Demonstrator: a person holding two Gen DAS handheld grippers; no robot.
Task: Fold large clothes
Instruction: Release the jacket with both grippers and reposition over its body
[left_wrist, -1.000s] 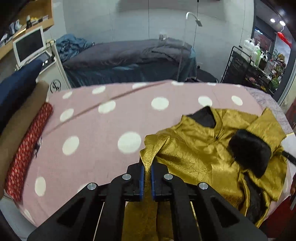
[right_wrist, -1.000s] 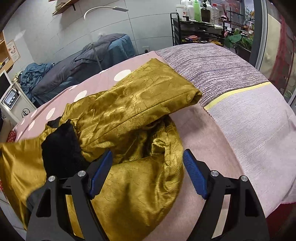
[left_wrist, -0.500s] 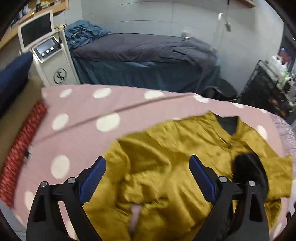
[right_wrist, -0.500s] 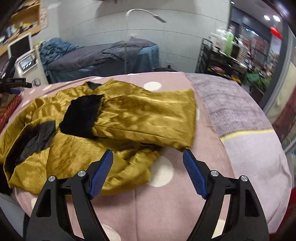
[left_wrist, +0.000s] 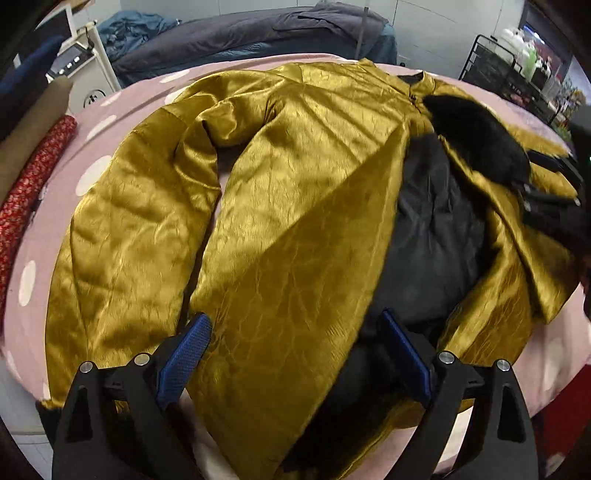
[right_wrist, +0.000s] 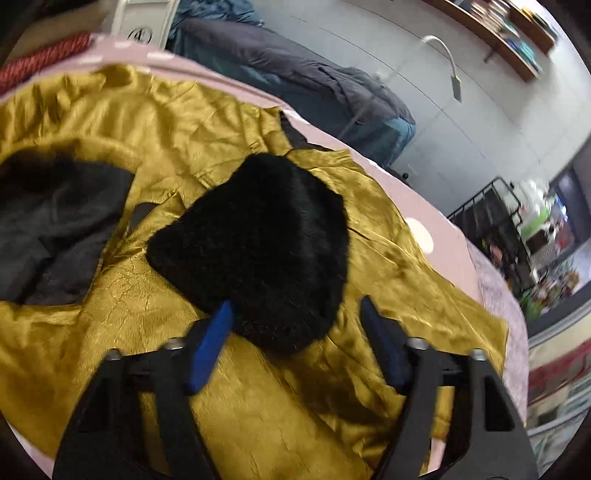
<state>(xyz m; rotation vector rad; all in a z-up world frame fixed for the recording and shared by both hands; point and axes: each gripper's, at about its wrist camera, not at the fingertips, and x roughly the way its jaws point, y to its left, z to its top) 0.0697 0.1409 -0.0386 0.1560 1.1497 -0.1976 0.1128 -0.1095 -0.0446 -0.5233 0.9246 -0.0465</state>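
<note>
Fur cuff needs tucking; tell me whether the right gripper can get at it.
Probably yes: the right gripper is open right over the black fur cuff, which lies on top of the gold jacket with nothing covering it.

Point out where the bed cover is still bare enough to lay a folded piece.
Bare pink dotted cover shows left of the gold jacket, bordered by the red patterned roll. Another strip lies beyond the jacket's right edge. The middle is crowded: jacket, black fur piece, dark lining.

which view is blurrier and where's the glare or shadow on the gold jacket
Right wrist view: blurrier, streaked at the edges, black fur cuff soft. Left wrist view: sharper; gold jacket shows sheen up top, a diagonal shadow across its lower half.
</note>
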